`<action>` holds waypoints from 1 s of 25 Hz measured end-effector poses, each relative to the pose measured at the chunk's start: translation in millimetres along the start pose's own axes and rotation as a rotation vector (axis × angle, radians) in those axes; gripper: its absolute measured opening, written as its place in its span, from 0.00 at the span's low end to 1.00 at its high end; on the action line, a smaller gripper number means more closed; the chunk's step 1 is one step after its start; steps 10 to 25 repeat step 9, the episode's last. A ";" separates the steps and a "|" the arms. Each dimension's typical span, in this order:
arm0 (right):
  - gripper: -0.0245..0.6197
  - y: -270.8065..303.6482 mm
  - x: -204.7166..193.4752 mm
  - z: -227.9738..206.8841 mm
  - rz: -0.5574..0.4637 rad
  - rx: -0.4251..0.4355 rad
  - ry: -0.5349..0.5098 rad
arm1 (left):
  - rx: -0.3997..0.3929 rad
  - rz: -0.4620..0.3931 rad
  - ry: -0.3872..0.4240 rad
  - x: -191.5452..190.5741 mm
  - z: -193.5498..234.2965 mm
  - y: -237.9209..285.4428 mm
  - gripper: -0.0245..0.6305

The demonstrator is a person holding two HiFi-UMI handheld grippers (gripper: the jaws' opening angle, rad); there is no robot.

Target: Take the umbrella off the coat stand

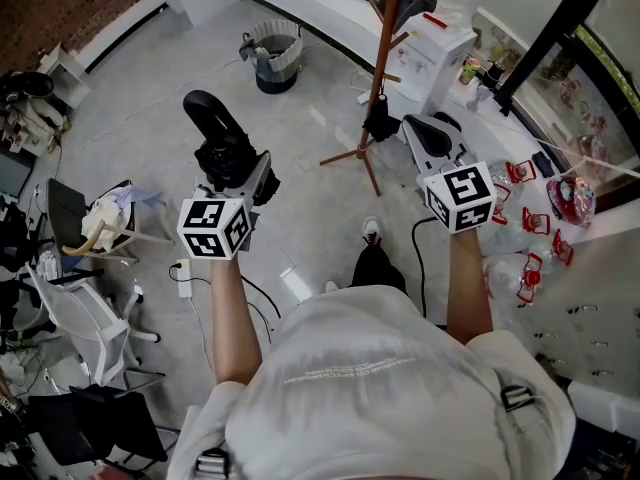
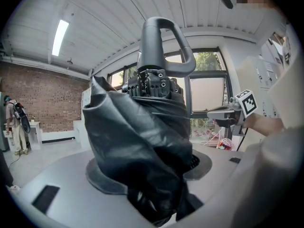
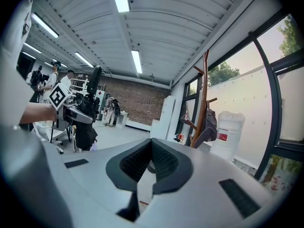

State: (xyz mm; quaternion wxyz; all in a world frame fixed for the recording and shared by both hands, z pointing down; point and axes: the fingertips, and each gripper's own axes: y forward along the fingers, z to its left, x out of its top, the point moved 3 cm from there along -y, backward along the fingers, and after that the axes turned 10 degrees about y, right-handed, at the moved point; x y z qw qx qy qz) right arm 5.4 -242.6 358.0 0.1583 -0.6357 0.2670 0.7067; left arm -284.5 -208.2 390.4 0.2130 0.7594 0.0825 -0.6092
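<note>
A black folded umbrella (image 1: 226, 148) with a loop handle stands upright between the jaws of my left gripper (image 1: 236, 173), which is shut on its bunched fabric. In the left gripper view the umbrella (image 2: 142, 137) fills the middle and hides most of the pads. My right gripper (image 1: 432, 134) is held level beside it, shut, with nothing in it; its pads (image 3: 164, 160) meet at the tip. The wooden coat stand (image 1: 384, 48) rises just beyond both grippers, and a dark item (image 1: 380, 118) hangs on it. The right gripper view has the coat stand (image 3: 204, 99) ahead to the right.
A grey bin (image 1: 272, 53) stands at the far left of the stand, and a white water dispenser (image 1: 440, 53) to its right. Office chairs (image 1: 90, 308) crowd the left side. Red and clear items (image 1: 530, 218) lie at the right. People (image 3: 111, 110) stand by the brick wall.
</note>
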 end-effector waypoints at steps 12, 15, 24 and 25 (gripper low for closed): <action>0.07 3.9 -8.0 -5.4 0.013 -0.011 0.011 | -0.005 0.015 0.003 -10.1 -2.0 5.7 0.49; 0.07 3.9 -8.0 -5.4 0.013 -0.011 0.011 | -0.005 0.015 0.003 -10.1 -2.0 5.7 0.49; 0.07 3.9 -8.0 -5.4 0.013 -0.011 0.011 | -0.005 0.015 0.003 -10.1 -2.0 5.7 0.49; 0.07 3.9 -8.0 -5.4 0.013 -0.011 0.011 | -0.005 0.015 0.003 -10.1 -2.0 5.7 0.49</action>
